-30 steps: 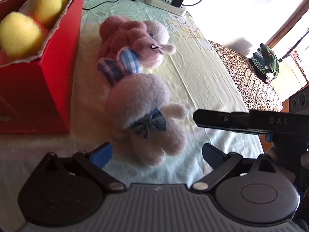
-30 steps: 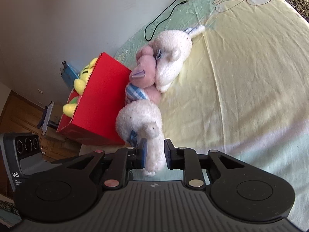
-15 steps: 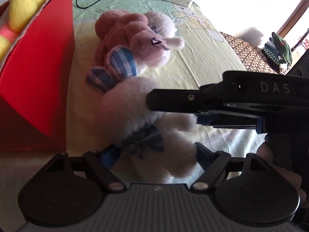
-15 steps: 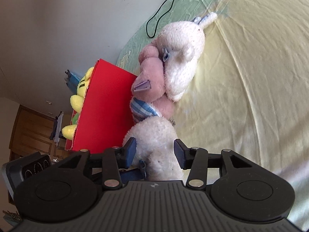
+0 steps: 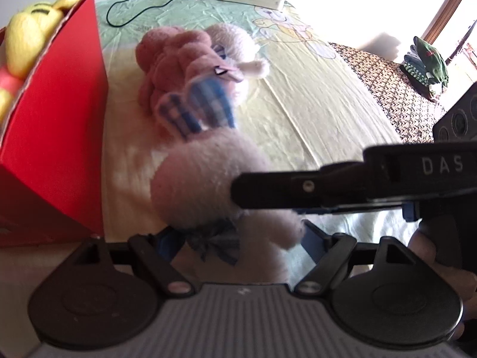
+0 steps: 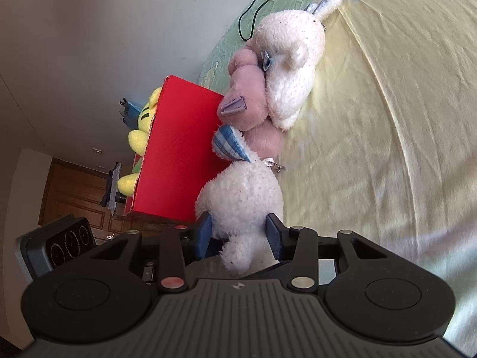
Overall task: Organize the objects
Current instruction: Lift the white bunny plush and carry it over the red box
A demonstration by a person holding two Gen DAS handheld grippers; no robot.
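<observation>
White fluffy plush toy with blue checked bow (image 5: 208, 179) (image 6: 243, 191) lies on yellow-green bed sheet (image 5: 313, 113) (image 6: 387, 119), just beside red cardboard box (image 5: 59, 137) (image 6: 182, 149). Both grippers straddle it. Left gripper (image 5: 238, 243) wide open, blue pads either side of bow. Right gripper (image 6: 238, 234) partly open around plush; contact unclear. Pink plush with checked ears (image 5: 184, 71) (image 6: 253, 110) touches it on far side. Yellow plush (image 5: 26, 44) (image 6: 140, 131) in box.
</observation>
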